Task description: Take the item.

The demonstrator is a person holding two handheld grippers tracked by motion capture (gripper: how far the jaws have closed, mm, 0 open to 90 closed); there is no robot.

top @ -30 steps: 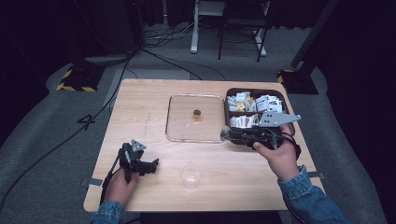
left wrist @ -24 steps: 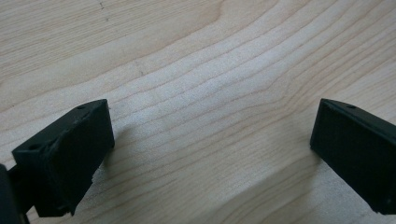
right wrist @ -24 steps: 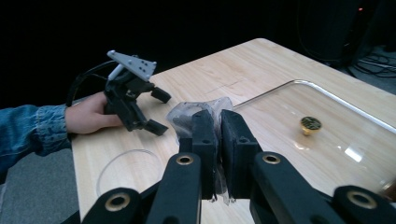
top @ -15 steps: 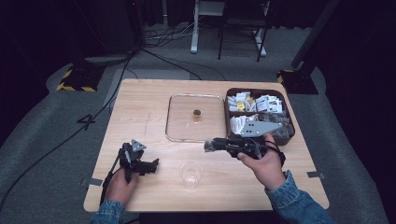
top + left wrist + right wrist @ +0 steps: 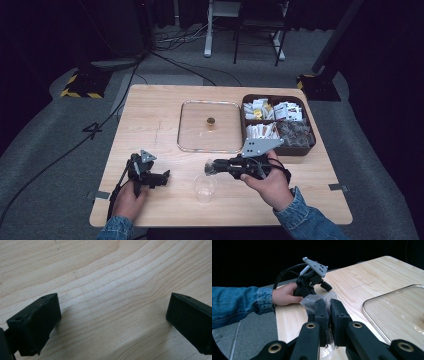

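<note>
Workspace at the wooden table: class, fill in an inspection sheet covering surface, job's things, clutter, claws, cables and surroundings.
Surface: light wooden table, bare under the left claw.
Job's things: clear crinkled packet pinched in the right claw; clear plastic cup standing just below it near the front edge.
Clutter: clear lid with a small gold knob lying flat; brown compartment box of sachets beside it.
Claws: left claw open, resting low over bare wood; right claw shut on the packet.
Cables: black cable trailing from the left claw; more on the floor behind.
Surroundings: grey carpet, dark backdrop, stand bases with yellow-black tape.
</note>
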